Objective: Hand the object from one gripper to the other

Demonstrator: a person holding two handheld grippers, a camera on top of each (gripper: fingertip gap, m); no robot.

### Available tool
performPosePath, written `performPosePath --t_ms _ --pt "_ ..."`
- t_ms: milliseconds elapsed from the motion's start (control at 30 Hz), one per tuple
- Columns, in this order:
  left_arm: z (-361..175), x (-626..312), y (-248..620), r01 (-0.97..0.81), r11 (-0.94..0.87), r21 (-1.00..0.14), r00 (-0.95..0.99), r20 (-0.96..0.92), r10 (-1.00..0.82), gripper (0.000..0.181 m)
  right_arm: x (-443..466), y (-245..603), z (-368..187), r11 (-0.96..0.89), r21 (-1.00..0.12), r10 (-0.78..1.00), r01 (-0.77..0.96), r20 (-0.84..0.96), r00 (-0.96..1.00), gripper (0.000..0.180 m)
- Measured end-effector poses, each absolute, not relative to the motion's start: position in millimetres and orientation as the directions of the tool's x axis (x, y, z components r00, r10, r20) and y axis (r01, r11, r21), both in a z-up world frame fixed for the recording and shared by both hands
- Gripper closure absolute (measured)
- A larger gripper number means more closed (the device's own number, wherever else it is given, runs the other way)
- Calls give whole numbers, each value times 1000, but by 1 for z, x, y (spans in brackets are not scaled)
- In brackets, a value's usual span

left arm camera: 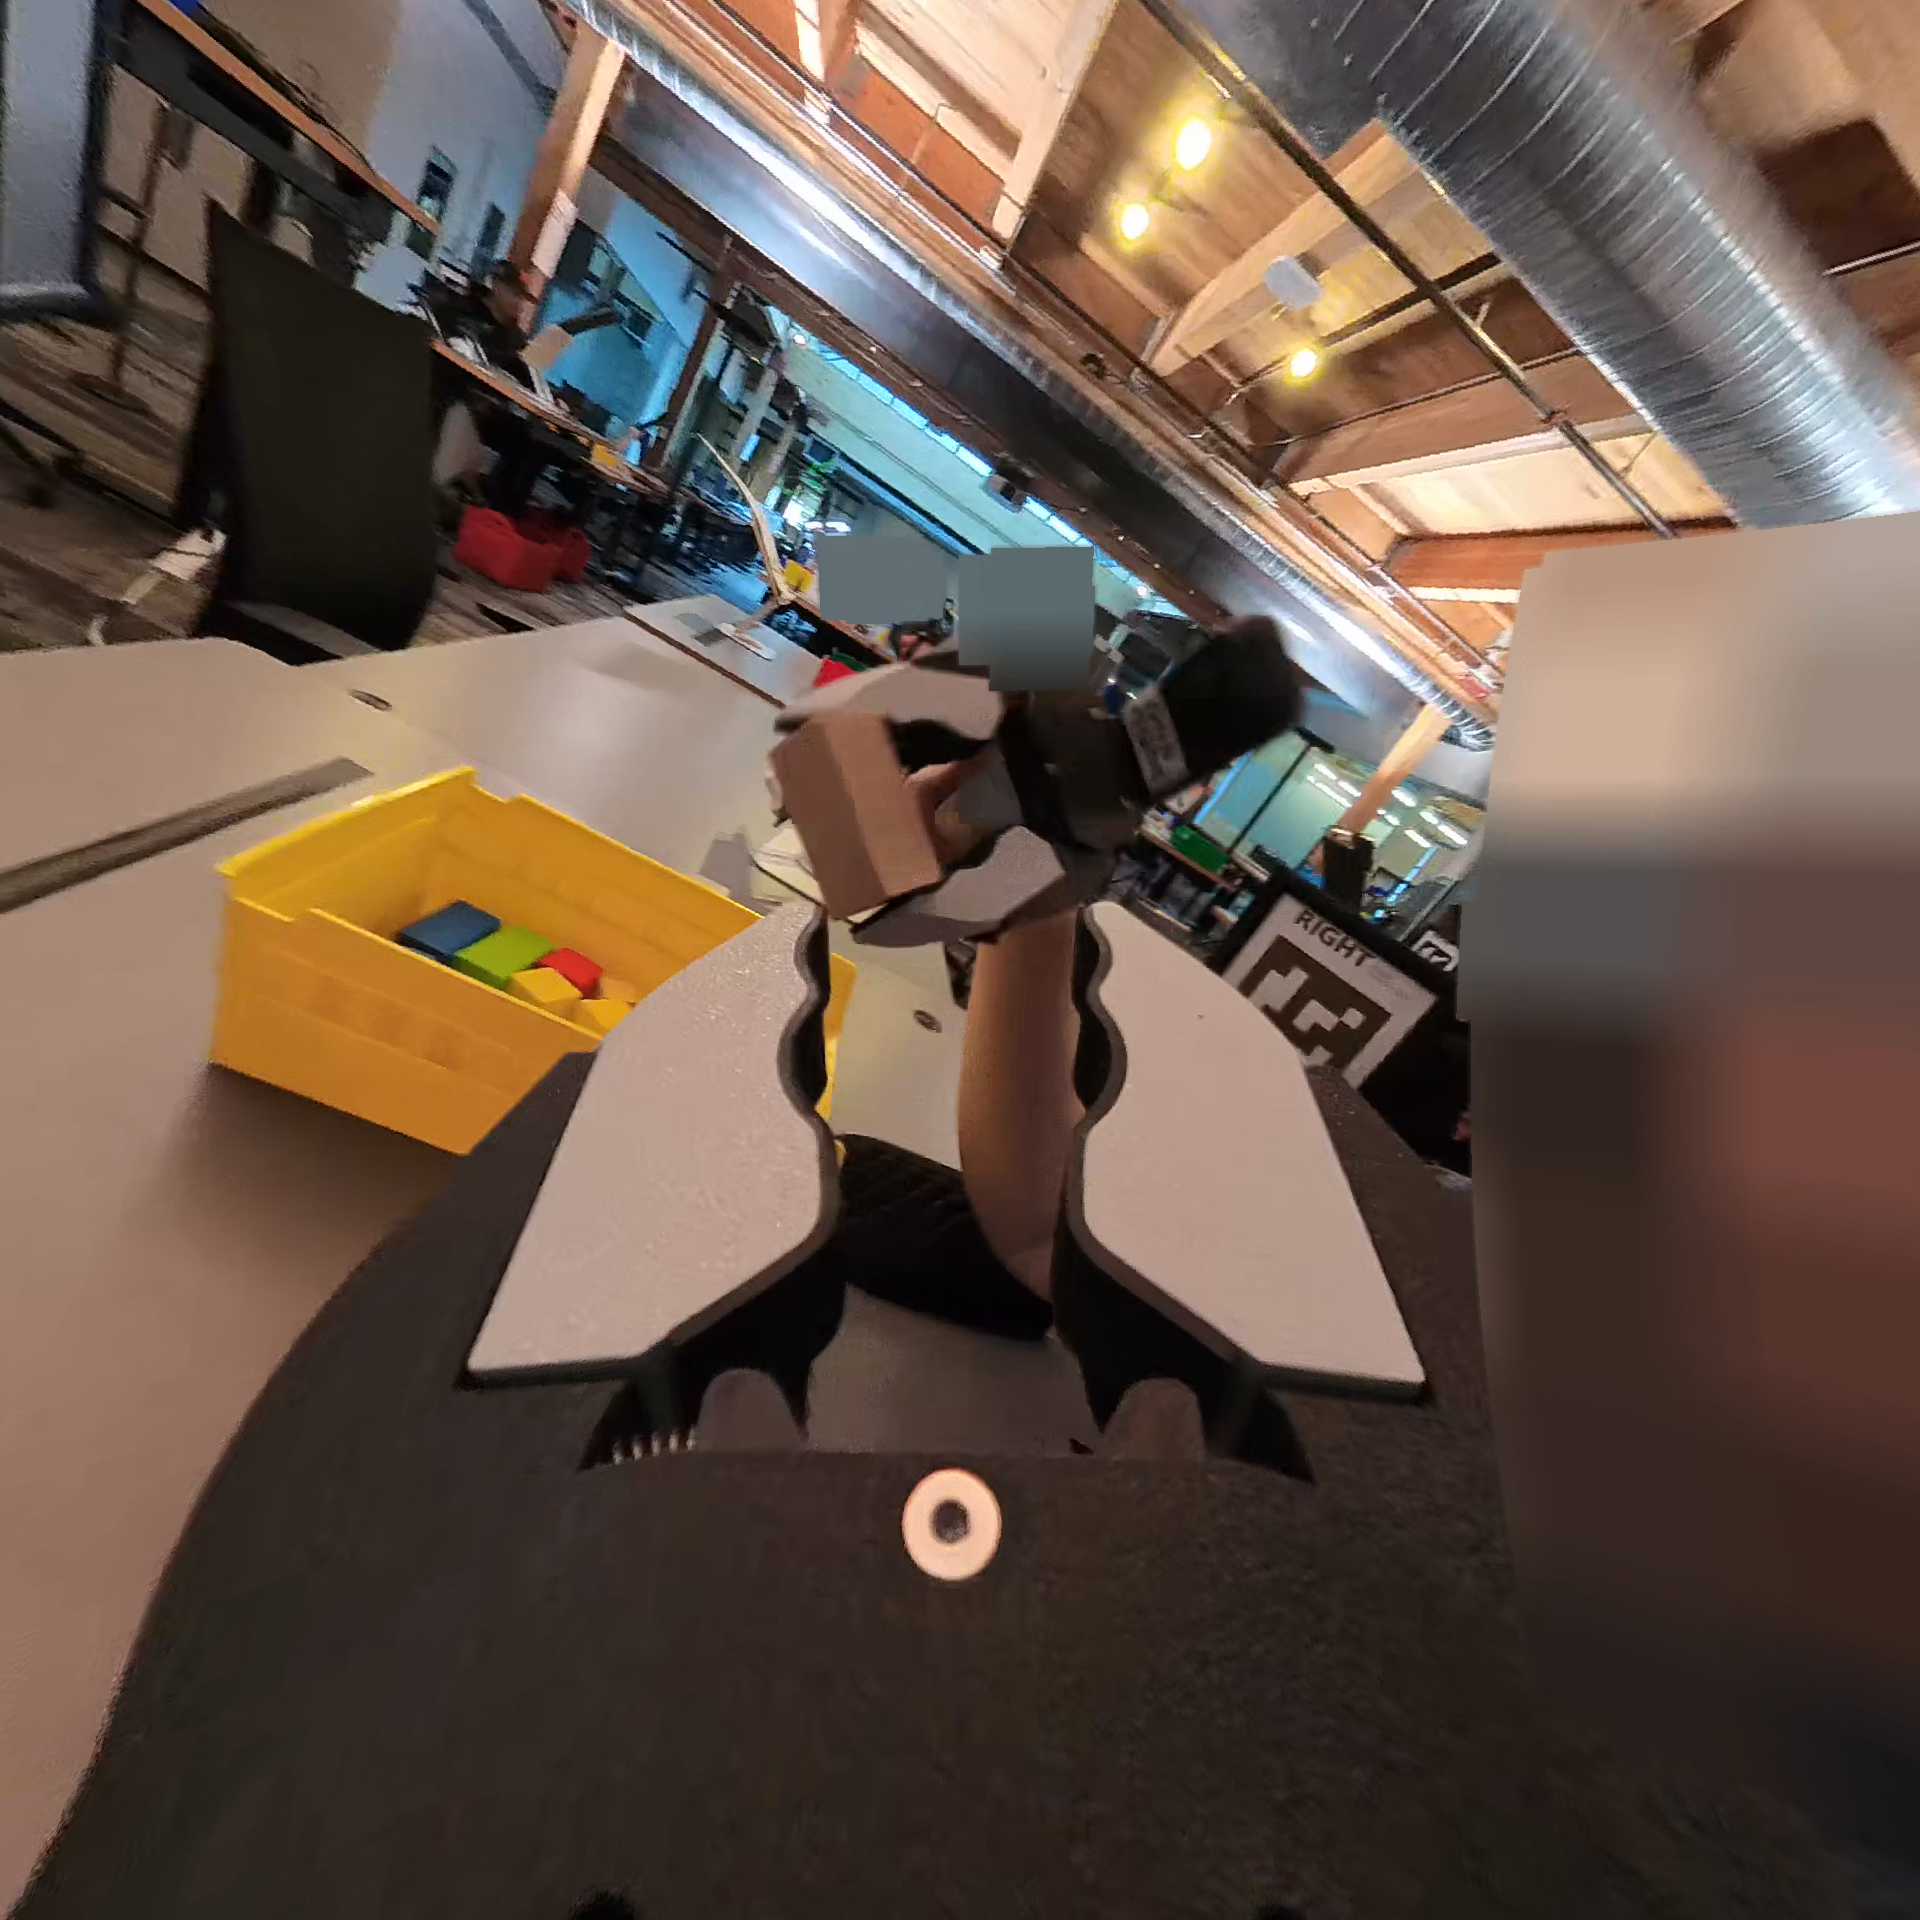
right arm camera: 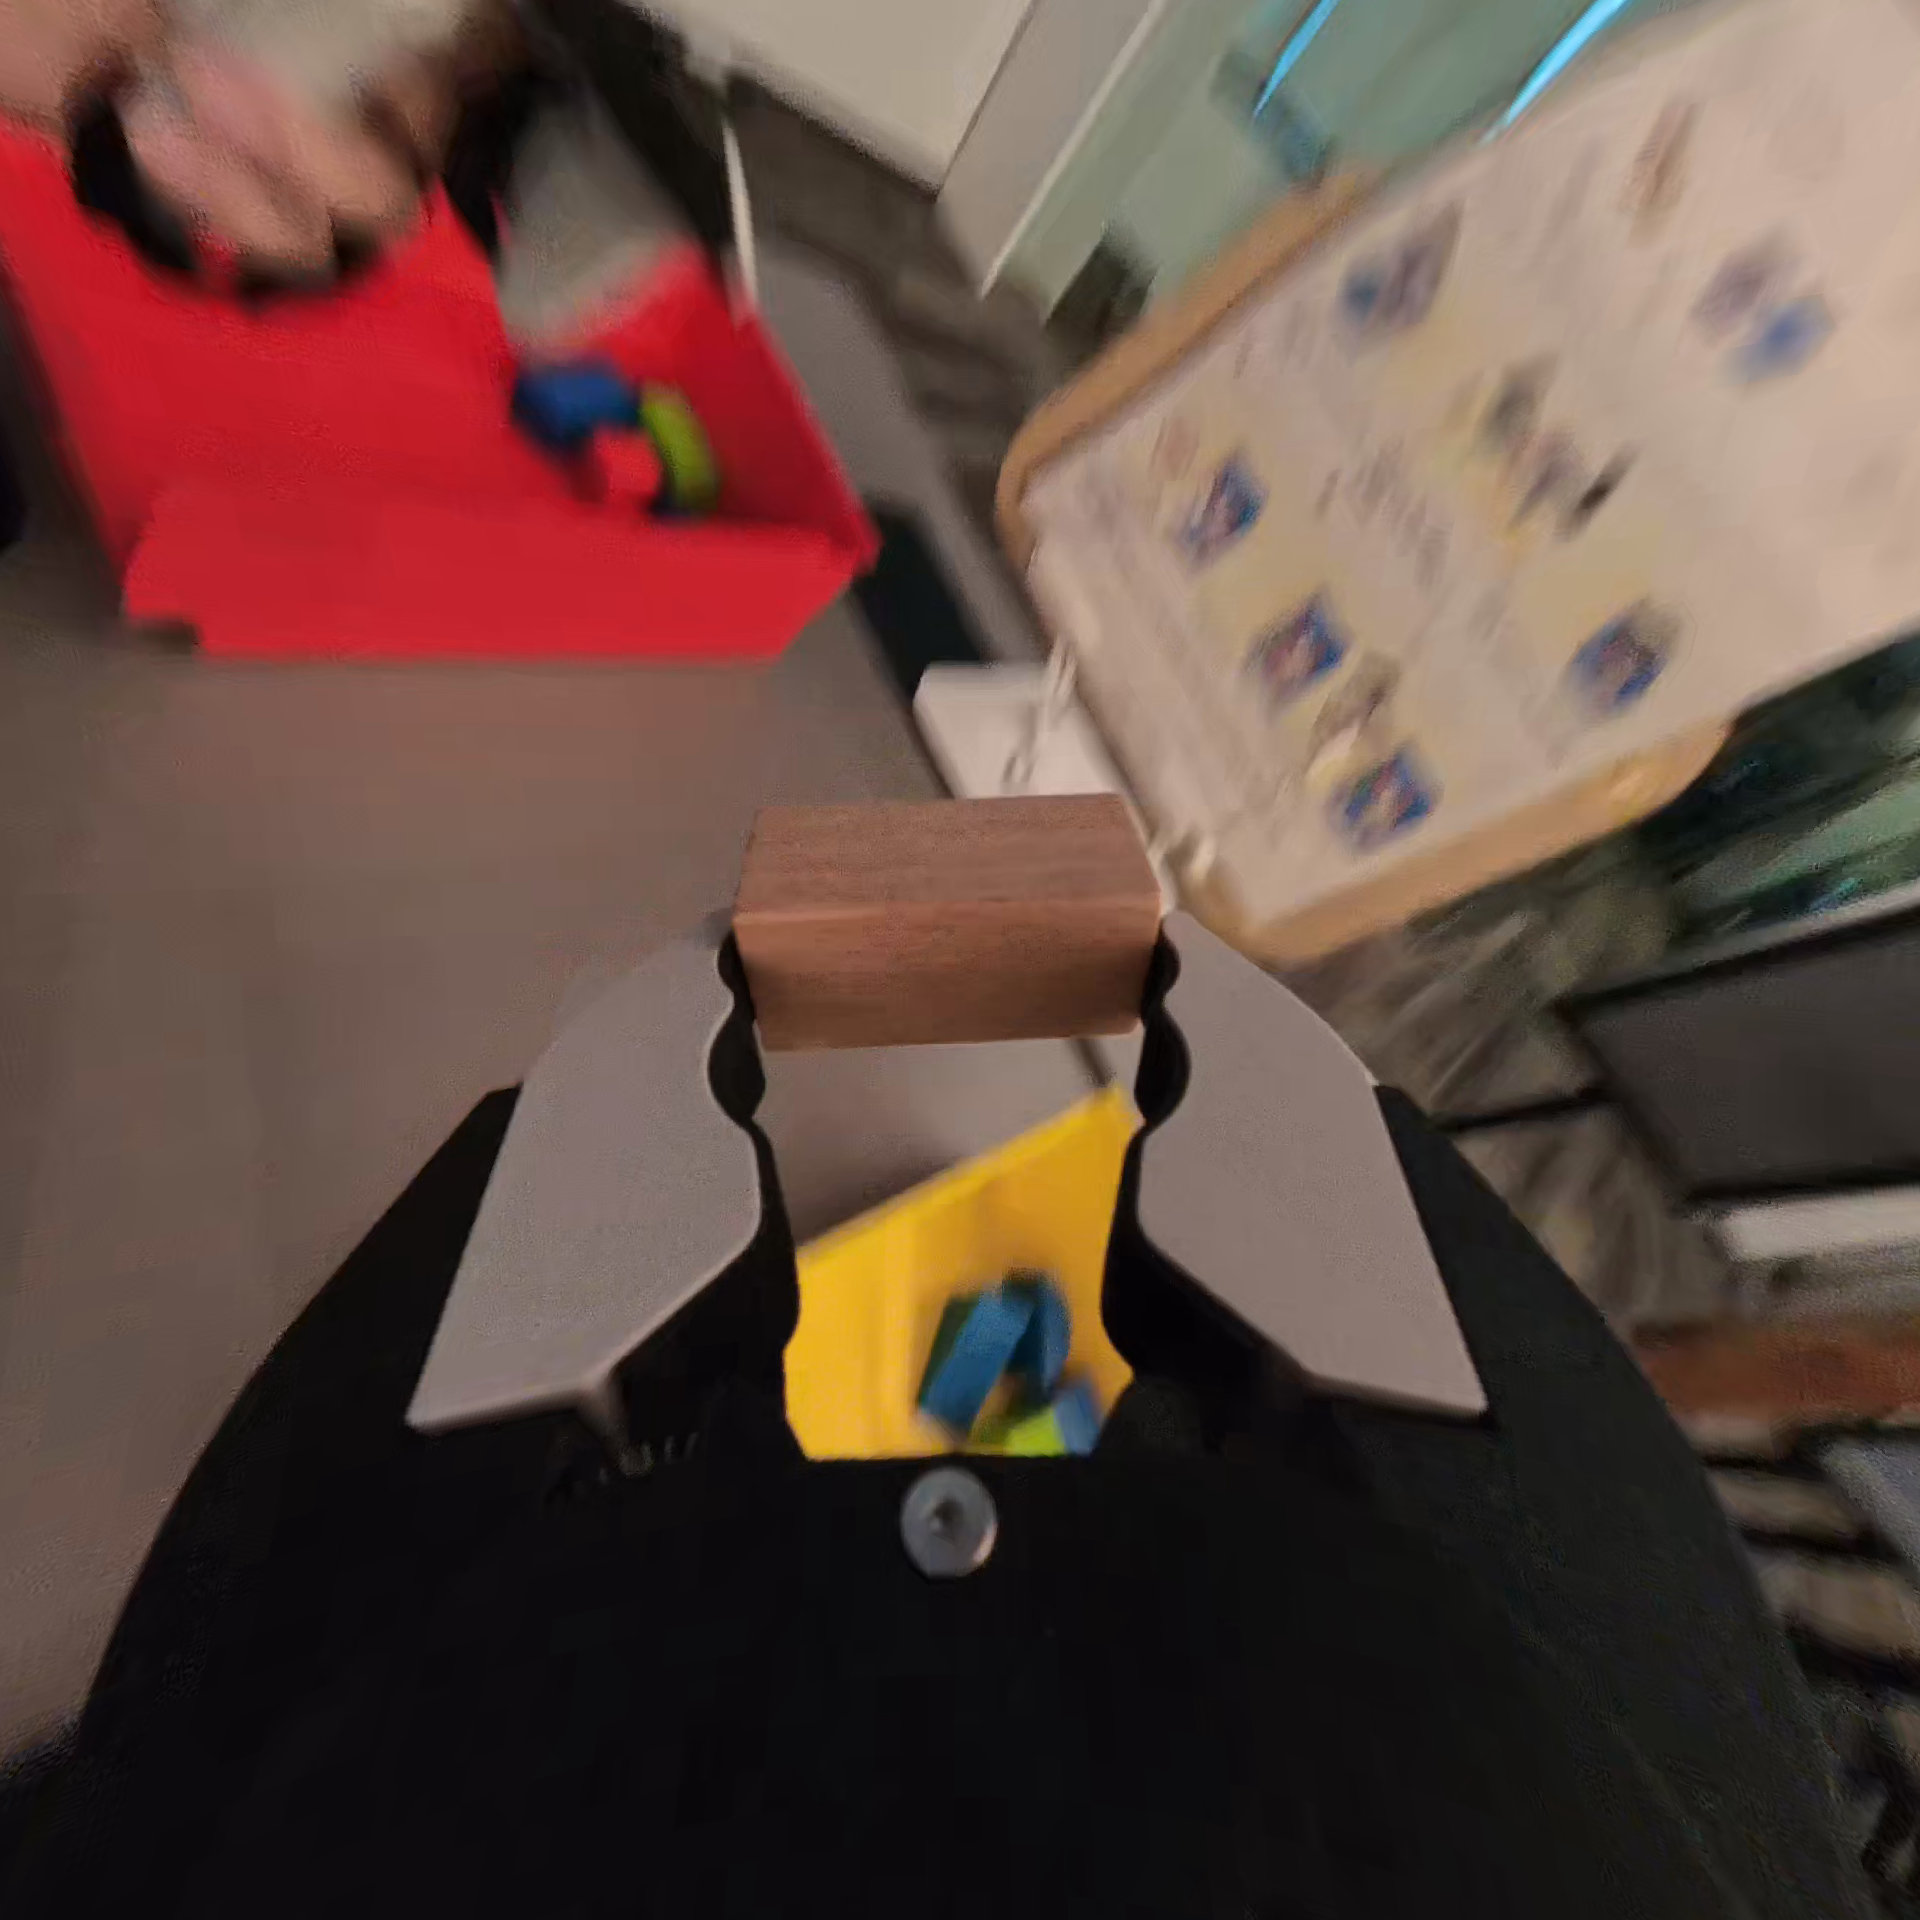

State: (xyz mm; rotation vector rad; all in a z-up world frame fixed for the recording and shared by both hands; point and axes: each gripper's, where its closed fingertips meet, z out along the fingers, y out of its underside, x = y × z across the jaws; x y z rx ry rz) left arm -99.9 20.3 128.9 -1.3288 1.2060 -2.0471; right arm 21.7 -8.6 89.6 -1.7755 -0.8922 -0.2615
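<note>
Wooden block (left arm camera: 868, 826), seen from the left wrist view, sits clamped between the fingers of the right gripper (left arm camera: 914, 810), held up in the air just beyond the left gripper (left arm camera: 951, 971), whose jaws stand apart and empty, likely lined up to receive it, with a yellow bin (left arm camera: 312, 997) of coloured blocks on the table (left arm camera: 125, 1195) to the left. From the right wrist view, the block is pinched by its two ends at the fingertips, leaving its long faces free for the other gripper to take; a red bin (right arm camera: 416, 582) lies beyond, blurred.
</note>
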Motion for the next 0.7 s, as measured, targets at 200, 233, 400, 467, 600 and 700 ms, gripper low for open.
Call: performPosePath --t_ms 200,233,400,467,600,700 --pt "142 -118 29 -68 -520 -851 -457 490 -742 140 158 -54 -22 -695 -492 432 525 297 851 107" --pt "142 -119 30 -65 -522 -850 -456 490 -742 140 164 -56 -39 -718 -456 461 526 255 850 107" --pt "143 -121 32 -66 -549 -833 -466 512 -721 142 168 -42 -105 -758 -344 551 554 115 826 107" --pt "142 -121 32 -74 -553 -830 -470 518 -715 143 168 -39 -123 -802 -281 533 527 61 844 107" --pt "143 -124 33 -74 -548 -833 -474 513 -716 143 164 -41 -144 -780 -170 601 602 67 797 107" --pt "147 -128 36 -59 -560 -827 -482 515 -709 144 170 -38 -152 -777 -105 614 621 95 784 107"
